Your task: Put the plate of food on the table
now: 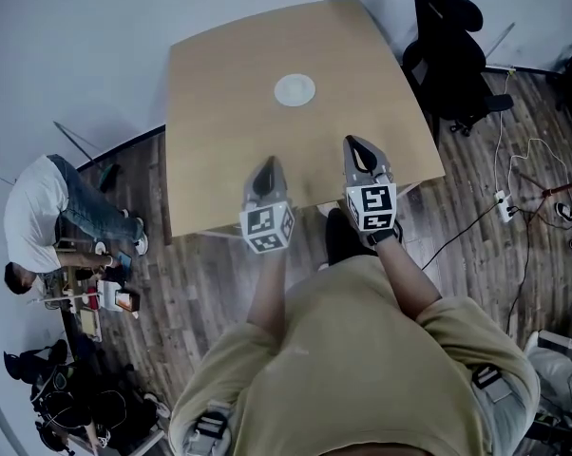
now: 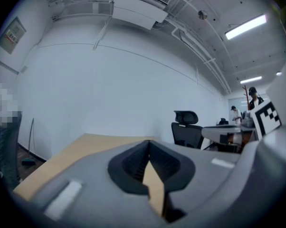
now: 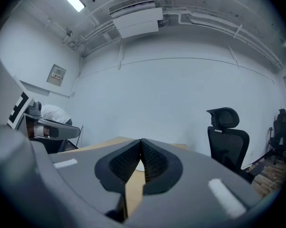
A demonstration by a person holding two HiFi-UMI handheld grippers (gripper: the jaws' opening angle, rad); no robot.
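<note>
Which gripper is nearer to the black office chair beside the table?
Right. The right gripper is over the table near its front edge, toward the black office chair; the left gripper is beside it, farther from that chair.

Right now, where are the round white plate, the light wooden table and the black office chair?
Round white plate (image 1: 295, 90): head view, its centre.
Light wooden table (image 1: 219, 160): head view, bare top, left part.
Black office chair (image 3: 227, 146): right gripper view, its backrest.

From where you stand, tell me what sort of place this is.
Likely an office: a wooden table, a black swivel chair beside it, a strip light and an air conditioner overhead.
</note>
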